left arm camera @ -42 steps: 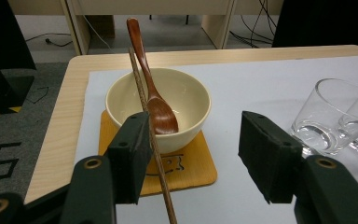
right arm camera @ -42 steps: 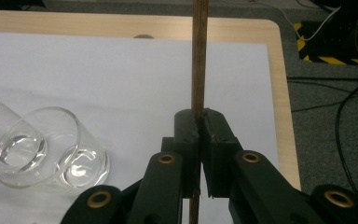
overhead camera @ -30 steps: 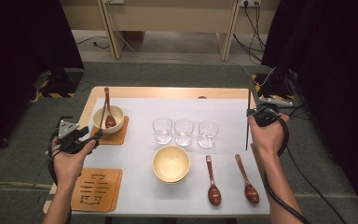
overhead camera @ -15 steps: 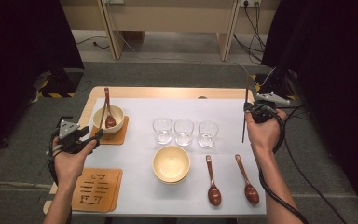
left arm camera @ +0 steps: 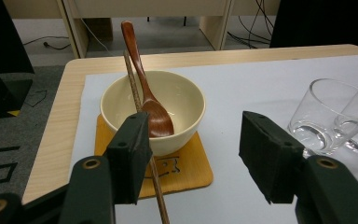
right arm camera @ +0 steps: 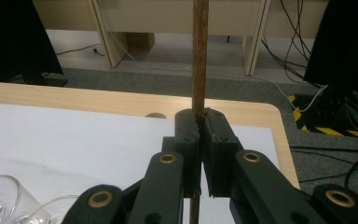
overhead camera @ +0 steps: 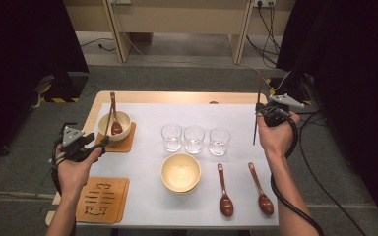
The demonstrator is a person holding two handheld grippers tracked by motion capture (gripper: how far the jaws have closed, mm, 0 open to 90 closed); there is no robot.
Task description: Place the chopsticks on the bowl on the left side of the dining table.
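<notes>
A cream bowl (overhead camera: 120, 119) (left arm camera: 177, 100) stands on an orange coaster (overhead camera: 127, 142) (left arm camera: 186, 170) at the far left. A brown wooden spoon (overhead camera: 114, 124) (left arm camera: 157, 119) and one chopstick (left arm camera: 131, 79) lean in the bowl. My left gripper (overhead camera: 100, 146) (left arm camera: 196, 140) sits open just before the bowl. That chopstick runs down past the inner face of its left jaw, ungripped. At the table's right side my right gripper (overhead camera: 259, 111) (right arm camera: 200, 122) is shut on a second chopstick (overhead camera: 255, 132) (right arm camera: 200, 56), which it holds upright above the mat.
Three empty glasses (overhead camera: 194, 138) stand in a row mid-table. An empty cream bowl (overhead camera: 180, 172) sits in front of them, with two wooden spoons (overhead camera: 225, 194) (overhead camera: 261, 191) to its right. A second orange coaster (overhead camera: 102, 199) lies front left. Cables trail beyond the table's right edge.
My right hand has shifted slightly toward the far edge with its upright chopstick. The left hand has stayed put.
</notes>
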